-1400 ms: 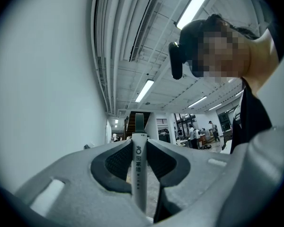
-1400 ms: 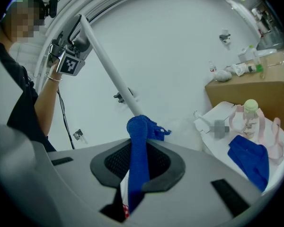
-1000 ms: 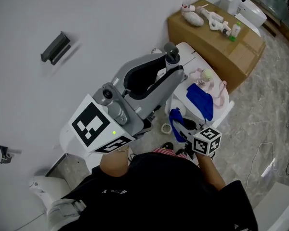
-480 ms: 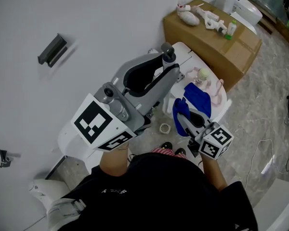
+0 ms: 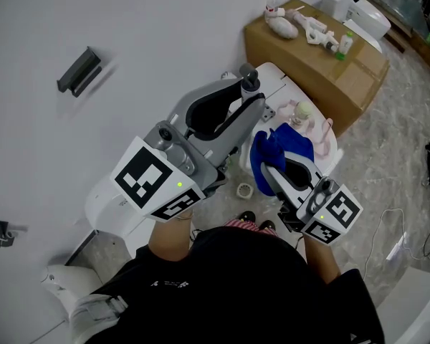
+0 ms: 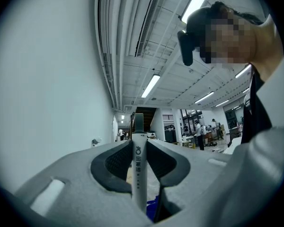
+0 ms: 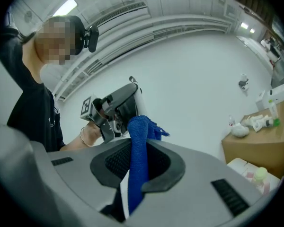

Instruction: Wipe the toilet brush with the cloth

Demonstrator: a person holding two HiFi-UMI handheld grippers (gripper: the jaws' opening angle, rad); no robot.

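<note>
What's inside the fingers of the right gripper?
A blue cloth, clamped by the right gripper, its end poking out. Its rear part is covered by the fingers.

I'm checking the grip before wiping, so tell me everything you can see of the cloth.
The cloth is deep blue, a soft, nubby fabric bunched into a thick fold. The right gripper is shut on it: both fingers pinch its middle, one end pokes up past their tips with a loose, frayed corner, and the rest hangs below. It is held up in the air.
</note>
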